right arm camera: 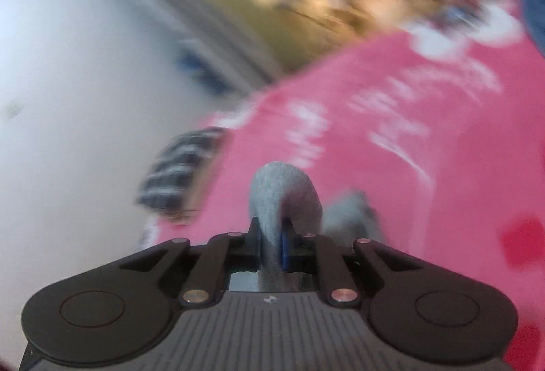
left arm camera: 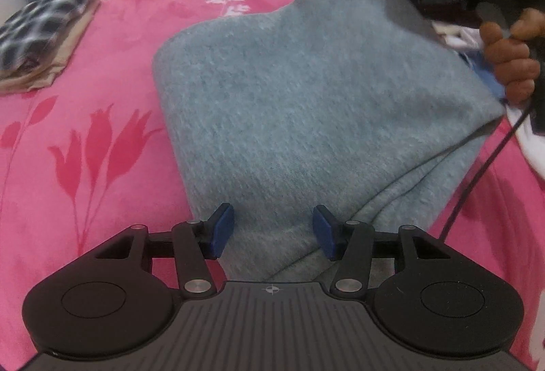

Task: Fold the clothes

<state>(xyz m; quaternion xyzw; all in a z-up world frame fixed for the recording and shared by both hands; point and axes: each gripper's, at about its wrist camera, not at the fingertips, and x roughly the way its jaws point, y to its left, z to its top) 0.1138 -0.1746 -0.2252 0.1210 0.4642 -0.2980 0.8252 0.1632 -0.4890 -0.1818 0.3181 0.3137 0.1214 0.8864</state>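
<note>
Bedroom: pink floral bedsheet (left arm camera: 85, 132), folded clothes (left arm camera: 44, 34)

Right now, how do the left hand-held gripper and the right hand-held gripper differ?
The left hand-held gripper is open, its pads apart over the near edge of the grey garment; the right hand-held gripper is shut on a fold of it. Both have blue pads.

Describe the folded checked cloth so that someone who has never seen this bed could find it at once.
Start from the pink flowered bedspread that covers the bed. Near its far left edge, well apart from the big grey knit garment, lies the folded checked cloth. It alone has a black-and-white check, with a beige layer beneath.
</note>
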